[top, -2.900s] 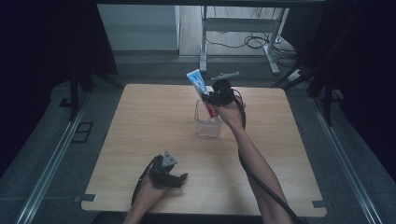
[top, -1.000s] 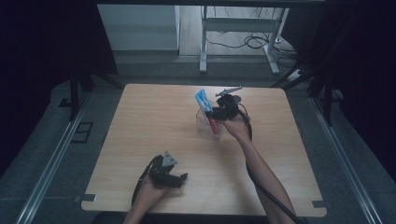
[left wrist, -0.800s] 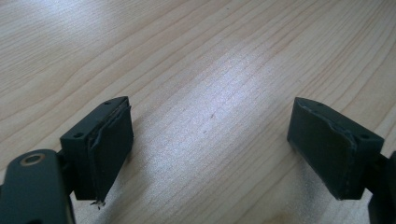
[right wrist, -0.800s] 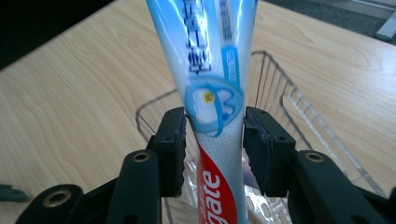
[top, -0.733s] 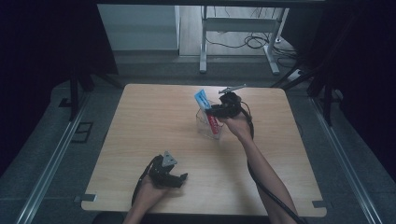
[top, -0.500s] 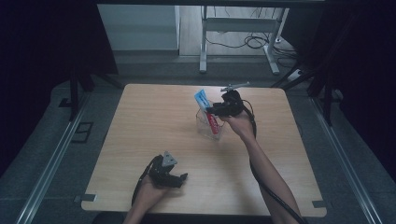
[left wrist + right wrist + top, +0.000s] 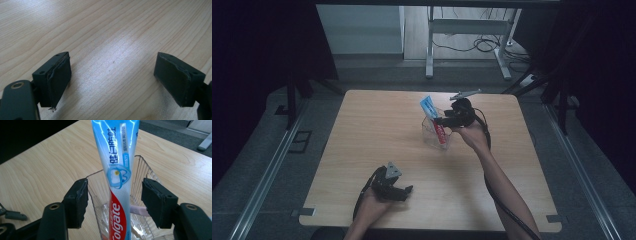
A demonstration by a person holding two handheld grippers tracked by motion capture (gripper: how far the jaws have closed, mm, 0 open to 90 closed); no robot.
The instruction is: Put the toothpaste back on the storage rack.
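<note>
A blue, white and red toothpaste tube [image 7: 117, 170] stands in a clear ribbed plastic cup [image 7: 147, 170], leaning toward the back left [image 7: 430, 108]. A pale pink item [image 7: 138, 210] lies low in the cup [image 7: 432, 139]. My right gripper [image 7: 116, 196] straddles the tube just over the rim. Its jaws have just been opening, and neither pad [image 7: 81, 197] touches the tube between them. In the high view the right gripper [image 7: 441, 120] is right of the cup. My left gripper [image 7: 404, 192] rests open near the table's front edge, with bare wood between its pads [image 7: 58, 75].
The cup stands toward the back right of the wooden table [image 7: 377, 125]. Metal rails [image 7: 267, 170] run along both sides on the floor. A desk frame and cables [image 7: 477, 45] lie beyond the far edge.
The right gripper held the tube over the cup, lowered it in, then spread its jaws and lifted a little. The tube stays leaning in the cup. The left gripper has not moved.
</note>
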